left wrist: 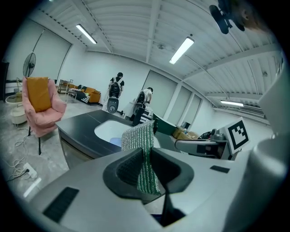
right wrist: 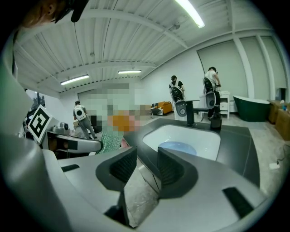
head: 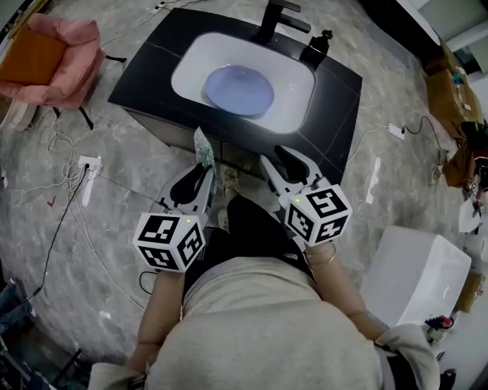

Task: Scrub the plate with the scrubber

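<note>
Head view: my left claw (head: pixel 202 174) is clamped on the green scrubber (head: pixel 203 146), and my right claw (head: pixel 278 160) is wide open and empty. The plate (head: pixel 239 90) lies in the sink (head: pixel 301 84), straight ahead of both claws and well apart from the scrubber.

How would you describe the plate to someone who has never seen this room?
Find the dark counter with a white sink set into it. The plate lies in that basin, on the near side of the black tap. It is round and pale blue against the white.
</note>
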`<move>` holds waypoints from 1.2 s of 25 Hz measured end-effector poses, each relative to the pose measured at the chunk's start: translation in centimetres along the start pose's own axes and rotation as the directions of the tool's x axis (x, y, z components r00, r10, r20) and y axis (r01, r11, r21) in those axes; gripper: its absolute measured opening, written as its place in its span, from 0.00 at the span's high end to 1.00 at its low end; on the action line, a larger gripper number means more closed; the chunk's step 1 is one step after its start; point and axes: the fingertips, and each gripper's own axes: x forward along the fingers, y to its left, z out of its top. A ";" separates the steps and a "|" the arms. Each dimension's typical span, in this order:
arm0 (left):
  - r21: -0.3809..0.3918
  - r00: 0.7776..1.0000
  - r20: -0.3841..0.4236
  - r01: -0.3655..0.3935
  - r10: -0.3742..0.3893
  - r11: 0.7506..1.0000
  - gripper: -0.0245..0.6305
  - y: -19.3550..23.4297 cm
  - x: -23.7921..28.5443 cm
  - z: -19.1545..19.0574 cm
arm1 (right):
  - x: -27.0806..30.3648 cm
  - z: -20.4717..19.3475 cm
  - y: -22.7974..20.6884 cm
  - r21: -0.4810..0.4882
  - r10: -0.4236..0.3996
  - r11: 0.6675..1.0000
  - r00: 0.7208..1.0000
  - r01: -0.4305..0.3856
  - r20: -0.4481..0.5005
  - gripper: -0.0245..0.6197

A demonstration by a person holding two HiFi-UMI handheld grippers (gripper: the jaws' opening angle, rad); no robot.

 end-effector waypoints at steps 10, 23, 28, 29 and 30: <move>0.052 0.999 -0.035 -0.002 0.004 0.999 0.85 3.2 7.2 4.3 | 6.9 3.2 -4.7 0.020 -0.003 1.000 1.000 0.003 0.003 0.75; 0.040 0.989 -0.132 0.073 -0.067 0.997 0.85 3.2 20.3 9.1 | 12.1 7.8 -16.2 0.131 -0.086 0.988 0.996 0.085 0.004 0.75; 0.040 0.974 -0.200 0.119 -0.109 0.992 0.85 2.1 23.0 8.2 | 12.1 7.6 -18.6 0.167 -0.115 0.979 0.993 0.114 -0.003 0.75; 0.044 0.971 -0.209 0.129 -0.117 0.991 0.85 1.8 23.4 8.1 | 12.0 7.4 -19.0 0.172 -0.120 0.978 0.993 0.120 -0.006 0.75; 0.049 0.968 -0.218 0.138 -0.124 0.989 0.85 1.6 23.7 8.1 | 11.9 7.3 -19.3 0.180 -0.126 0.976 0.992 0.125 -0.008 0.75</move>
